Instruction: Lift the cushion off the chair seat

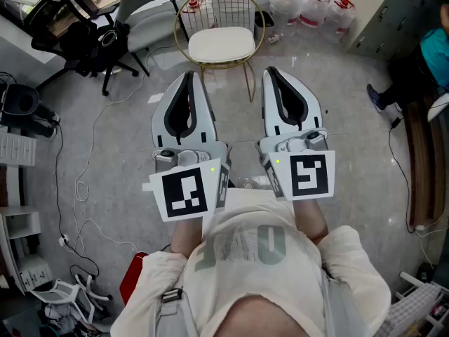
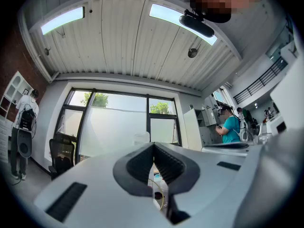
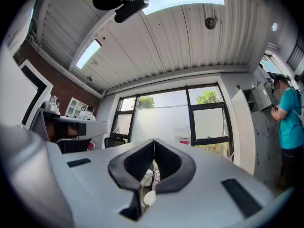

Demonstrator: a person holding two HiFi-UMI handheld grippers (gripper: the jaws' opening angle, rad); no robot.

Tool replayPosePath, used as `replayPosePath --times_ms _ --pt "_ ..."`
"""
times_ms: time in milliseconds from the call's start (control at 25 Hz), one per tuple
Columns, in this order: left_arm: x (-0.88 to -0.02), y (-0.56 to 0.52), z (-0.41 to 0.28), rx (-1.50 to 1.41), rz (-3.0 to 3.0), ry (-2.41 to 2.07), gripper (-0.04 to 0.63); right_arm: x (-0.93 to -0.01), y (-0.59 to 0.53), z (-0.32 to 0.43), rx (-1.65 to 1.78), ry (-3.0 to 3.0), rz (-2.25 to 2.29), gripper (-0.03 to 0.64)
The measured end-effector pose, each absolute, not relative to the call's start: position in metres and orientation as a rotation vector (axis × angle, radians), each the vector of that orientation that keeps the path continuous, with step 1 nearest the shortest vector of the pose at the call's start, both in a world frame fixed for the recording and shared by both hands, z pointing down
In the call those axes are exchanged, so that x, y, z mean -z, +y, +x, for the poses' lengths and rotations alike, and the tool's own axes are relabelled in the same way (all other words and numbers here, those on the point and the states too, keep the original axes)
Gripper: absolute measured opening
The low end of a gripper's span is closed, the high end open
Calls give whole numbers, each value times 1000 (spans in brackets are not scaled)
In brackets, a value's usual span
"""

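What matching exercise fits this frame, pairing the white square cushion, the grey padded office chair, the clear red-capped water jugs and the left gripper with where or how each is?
Things:
1. white square cushion
2. grey padded office chair
3. clear red-capped water jugs
4. left gripper

Places or states:
A. jaws together, nothing between them
B. standing right of the gold wire chair
C. lying on the gold wire chair's seat
D. standing left of the gold wire chair

Pairs: 1-C; 2-D; 3-B; 4-A
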State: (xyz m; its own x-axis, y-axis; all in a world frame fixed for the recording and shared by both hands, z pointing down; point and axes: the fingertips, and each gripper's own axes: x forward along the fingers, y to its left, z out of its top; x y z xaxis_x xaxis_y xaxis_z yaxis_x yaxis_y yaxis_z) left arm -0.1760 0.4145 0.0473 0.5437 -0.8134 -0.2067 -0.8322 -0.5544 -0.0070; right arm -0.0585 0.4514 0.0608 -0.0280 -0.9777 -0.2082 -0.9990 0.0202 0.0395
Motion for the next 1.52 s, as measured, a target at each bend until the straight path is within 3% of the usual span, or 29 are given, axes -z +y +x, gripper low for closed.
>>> replayPosePath --times_ms 920,1520 --pt "-68 405 -204 -216 -2627 1580 14 -79 454 -37 -207 2121 -2021 17" --pt "-87 329 -190 -284 -2637 1592 12 -97 398 3 -240 2042 -2086 17"
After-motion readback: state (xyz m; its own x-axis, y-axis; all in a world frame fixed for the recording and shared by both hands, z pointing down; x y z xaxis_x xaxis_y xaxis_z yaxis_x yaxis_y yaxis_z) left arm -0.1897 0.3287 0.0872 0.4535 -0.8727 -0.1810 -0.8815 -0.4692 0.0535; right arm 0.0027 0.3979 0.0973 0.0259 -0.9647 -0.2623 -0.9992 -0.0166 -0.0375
